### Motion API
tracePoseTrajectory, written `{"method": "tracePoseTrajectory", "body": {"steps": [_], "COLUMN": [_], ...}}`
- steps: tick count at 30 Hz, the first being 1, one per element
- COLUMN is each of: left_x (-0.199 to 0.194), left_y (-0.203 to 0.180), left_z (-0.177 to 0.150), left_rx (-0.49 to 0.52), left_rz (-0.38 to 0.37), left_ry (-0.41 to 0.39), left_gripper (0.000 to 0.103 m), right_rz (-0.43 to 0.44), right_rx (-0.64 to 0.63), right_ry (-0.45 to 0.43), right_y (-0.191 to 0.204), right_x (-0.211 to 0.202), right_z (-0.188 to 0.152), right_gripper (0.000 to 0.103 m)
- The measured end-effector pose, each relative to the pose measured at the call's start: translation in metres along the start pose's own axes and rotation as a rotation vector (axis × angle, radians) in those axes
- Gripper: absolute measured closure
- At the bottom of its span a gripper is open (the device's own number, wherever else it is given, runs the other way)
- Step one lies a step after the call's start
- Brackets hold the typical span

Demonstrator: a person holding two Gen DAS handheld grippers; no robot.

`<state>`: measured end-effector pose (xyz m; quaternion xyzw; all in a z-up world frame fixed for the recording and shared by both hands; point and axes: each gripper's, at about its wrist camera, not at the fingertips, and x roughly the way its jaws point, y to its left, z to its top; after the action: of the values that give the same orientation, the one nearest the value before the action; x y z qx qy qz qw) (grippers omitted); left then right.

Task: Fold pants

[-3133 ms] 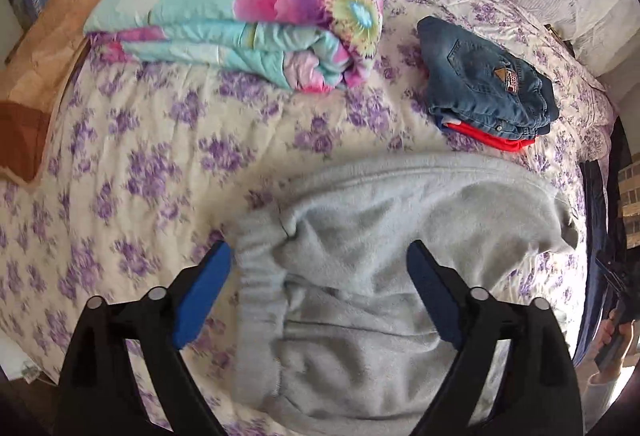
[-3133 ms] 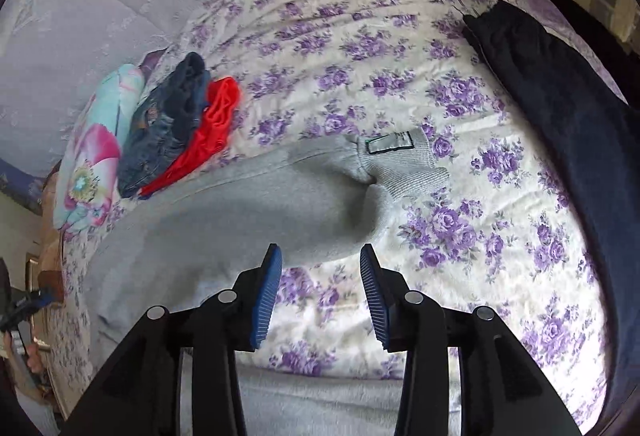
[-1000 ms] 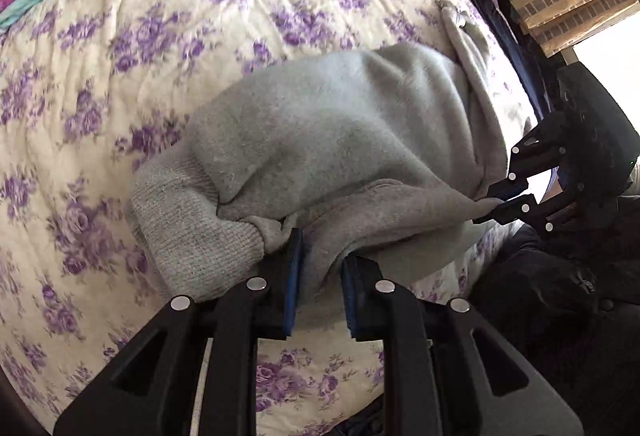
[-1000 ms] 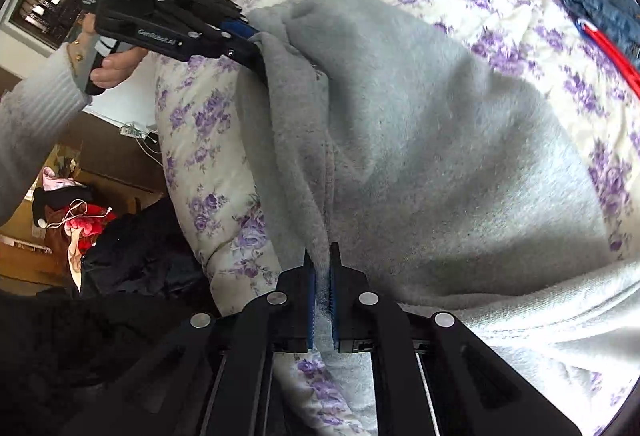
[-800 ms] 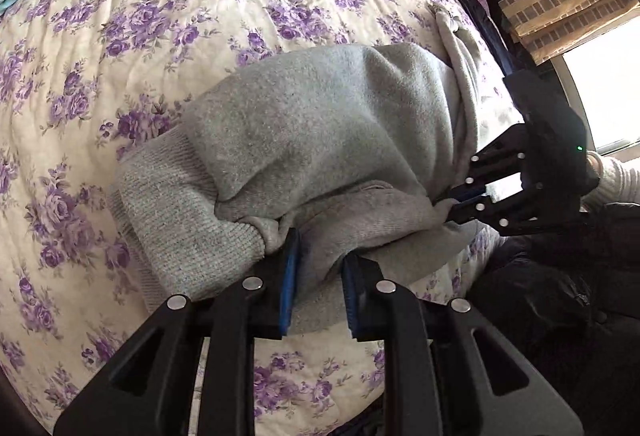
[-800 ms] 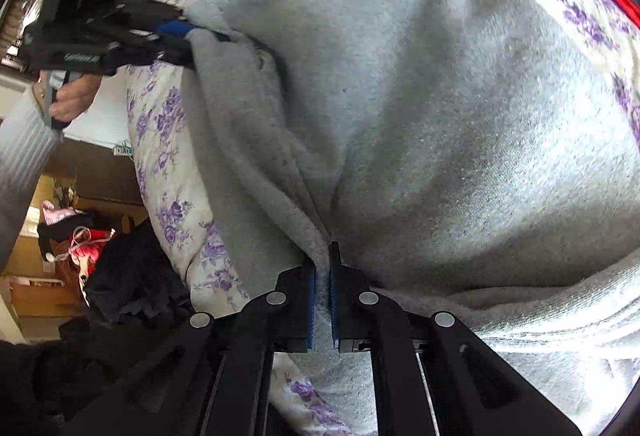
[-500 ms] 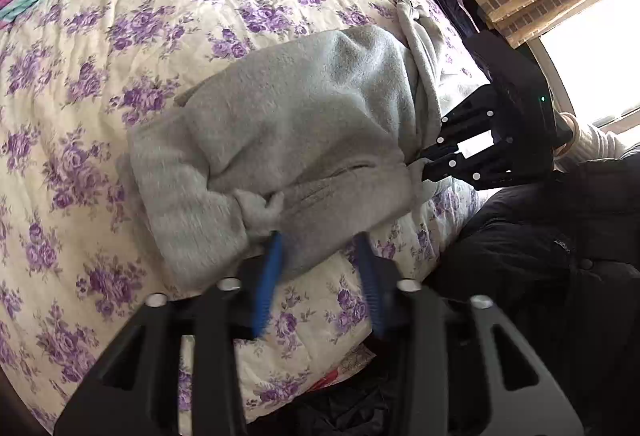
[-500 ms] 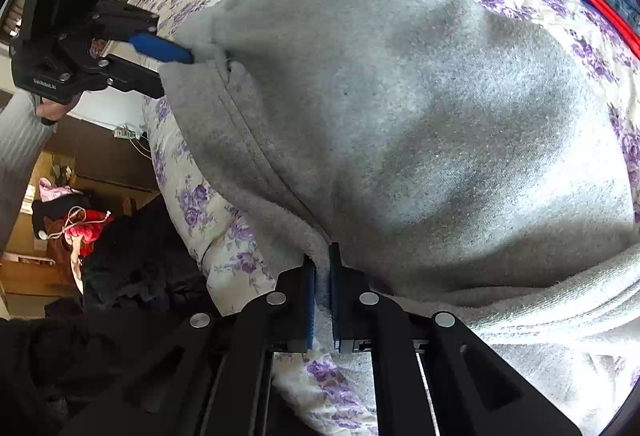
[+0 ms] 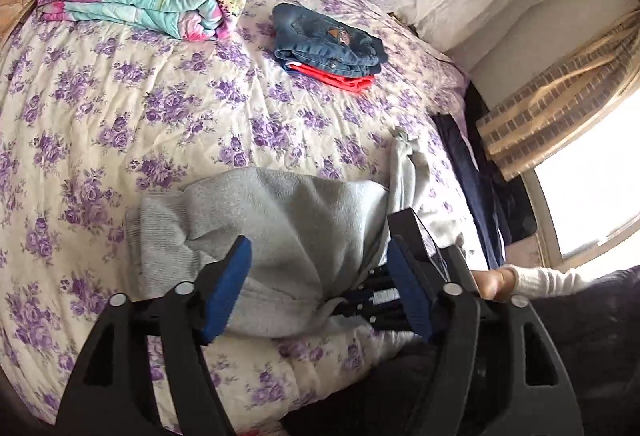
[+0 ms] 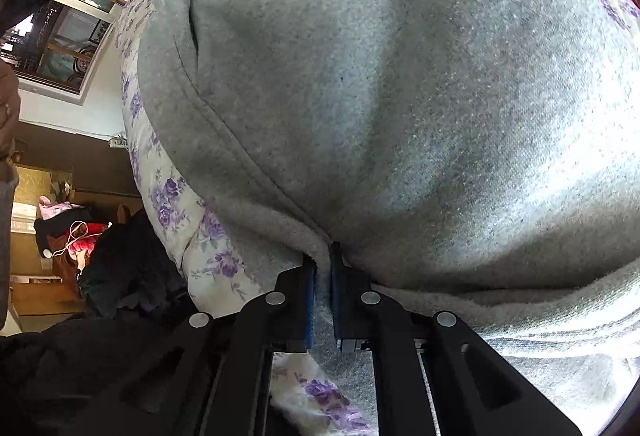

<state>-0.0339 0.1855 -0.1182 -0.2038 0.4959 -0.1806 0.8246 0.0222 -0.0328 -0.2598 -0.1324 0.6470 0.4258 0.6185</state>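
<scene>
Lying bunched on the purple-flowered bed quilt (image 9: 168, 108): grey fleece pants (image 9: 296, 220), near edge pinched by right tool (image 10: 323, 272); left tool (image 9: 318, 284) spread, holding nothing.

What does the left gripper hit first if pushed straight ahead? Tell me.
Most likely the grey pants: the left gripper hangs open right over them, with the bedspread beyond. Its height above them is unclear.

Matt fleecy grey pants (image 10: 400, 96)
</scene>
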Motion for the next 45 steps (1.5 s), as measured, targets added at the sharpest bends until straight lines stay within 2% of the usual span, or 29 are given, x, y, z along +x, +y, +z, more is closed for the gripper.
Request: {"method": "tracePoseTrajectory", "body": {"steps": [2, 3, 4, 5, 6, 8, 10, 13, 15, 17, 18, 20, 22, 26, 30, 33, 34, 35, 36, 37, 41, 45], "left_x": [0.036, 0.057, 0.081, 0.099, 0.110, 0.107, 0.101, 0.096, 0.095, 0.095, 0.093, 0.093, 0.093, 0.090, 0.088, 0.087, 0.087, 0.086, 0.085, 0.085, 0.085, 0.086], "left_y": [-0.002, 0.004, 0.014, 0.020, 0.026, 0.025, 0.031, 0.041, 0.044, 0.044, 0.043, 0.045, 0.047, 0.049, 0.050, 0.051, 0.051, 0.052, 0.053, 0.053, 0.054, 0.058], "left_z": [-0.005, -0.010, -0.021, -0.031, -0.040, -0.047, -0.048, -0.051, -0.054, -0.056, -0.058, -0.059, -0.059, -0.063, -0.066, -0.066, -0.065, -0.066, -0.067, -0.067, -0.065, -0.060], "left_rx": [-0.067, -0.113, -0.153, -0.172, -0.178, -0.186, -0.240, -0.298, -0.313, -0.312, -0.310, -0.312, -0.315, -0.331, -0.336, -0.341, -0.343, -0.345, -0.347, -0.347, -0.354, -0.370], "left_rz": [0.100, 0.124, 0.143, 0.200, 0.241, 0.240, 0.213, 0.170, 0.156, 0.152, 0.150, 0.139, 0.124, 0.101, 0.090, 0.079, 0.076, 0.073, 0.071, 0.071, 0.066, 0.050], "left_ry": [0.059, 0.108, 0.167, 0.209, 0.225, 0.164, 0.142, 0.101, 0.083, 0.069, 0.064, 0.052, 0.044, 0.026, 0.008, 0.007, 0.009, 0.011, 0.013, 0.016, 0.029, 0.061], "left_gripper": [0.027, 0.031, 0.042, 0.043, 0.044, 0.044, 0.044, 0.046, 0.046, 0.046, 0.046, 0.046, 0.046, 0.046, 0.046, 0.046, 0.046, 0.046, 0.046, 0.046, 0.046, 0.046], "right_rz": [-0.015, -0.020, -0.020, -0.004, 0.022, 0.019, -0.015, -0.055, -0.156, -0.253, -0.279, -0.295, -0.312, -0.388, -0.380, -0.379, -0.382, -0.399, -0.401, -0.363, -0.288, -0.215], "right_rx": [-0.014, -0.018, -0.017, -0.010, 0.004, 0.025, 0.023, 0.104, 0.243, 0.444, 0.546, 0.718, 0.837, 0.950, 0.992, 1.038, 1.046, 1.047, 1.046, 1.048, 0.996, 0.950], "right_ry": [0.008, 0.013, 0.018, 0.025, 0.036, 0.040, 0.013, -0.014, -0.033, -0.066, -0.071, -0.018, 0.033, 0.100, 0.191, 0.216, 0.199, 0.182, 0.166, 0.137, -0.023, -0.231], "right_y": [0.003, 0.004, 0.005, 0.004, 0.004, 0.005, 0.004, -0.027, -0.074, -0.140, -0.174, -0.232, -0.273, -0.313, -0.332, -0.344, -0.345, -0.345, -0.348, -0.348, -0.327, -0.284], "right_x": [0.000, -0.002, -0.004, -0.006, -0.010, -0.028, -0.060, -0.116, -0.152, -0.185, -0.197, -0.203, -0.203, -0.200, -0.175, -0.164, -0.165, -0.169, -0.175, -0.181, -0.233, -0.300], "right_z": [0.000, 0.003, 0.008, 0.010, 0.012, 0.014, 0.013, 0.018, 0.025, 0.032, 0.035, 0.038, 0.042, 0.059, 0.077, 0.069, 0.065, 0.059, 0.051, 0.044, 0.004, -0.070], "right_gripper": [0.095, 0.095, 0.090, 0.080, 0.074, 0.051, 0.043, 0.039, 0.039, 0.037, 0.037, 0.037, 0.037, 0.038, 0.038, 0.039, 0.055, 0.075, 0.082, 0.088, 0.091, 0.092]}}
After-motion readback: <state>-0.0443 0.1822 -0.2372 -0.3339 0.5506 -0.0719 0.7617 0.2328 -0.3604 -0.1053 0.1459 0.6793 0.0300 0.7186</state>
